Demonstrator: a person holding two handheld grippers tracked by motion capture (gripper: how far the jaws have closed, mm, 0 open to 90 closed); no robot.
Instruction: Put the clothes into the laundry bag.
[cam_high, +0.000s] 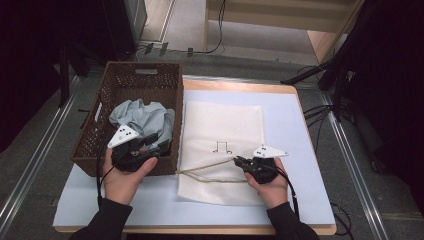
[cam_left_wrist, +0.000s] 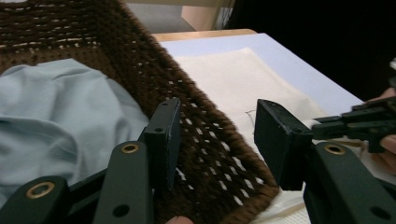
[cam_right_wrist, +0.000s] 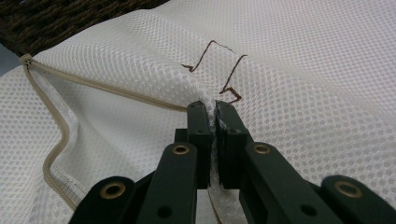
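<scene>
The white mesh laundry bag (cam_high: 220, 150) lies flat on the pale blue mat (cam_high: 305, 150), taking up the mat's middle; bare mat stays free to its right and along the near edge, while its left side runs right up against the brown wicker basket (cam_high: 145, 80), which sits on the table's far left corner. The bag is a fine honeycomb net, cream-white, with a small brown stitched mark (cam_right_wrist: 219, 70) near its centre and a beige zipper (cam_right_wrist: 60, 135) that runs along the near part and curls back in a loop. The right gripper (cam_high: 240, 161) has its jaws pressed together on a pinch of that mesh just below the stitched mark, and the netting is pulled up into a small ridge at the jaws in the right gripper view. The left gripper (cam_high: 155, 147) hangs over the basket's near right corner, jaws spread about halfway with nothing between them; in its own view the basket's right wall shows in the gap between the jaws. Inside the basket lies a crumpled pale grey-blue garment (cam_high: 142, 117), bunched towards the near side just beyond the left gripper.
</scene>
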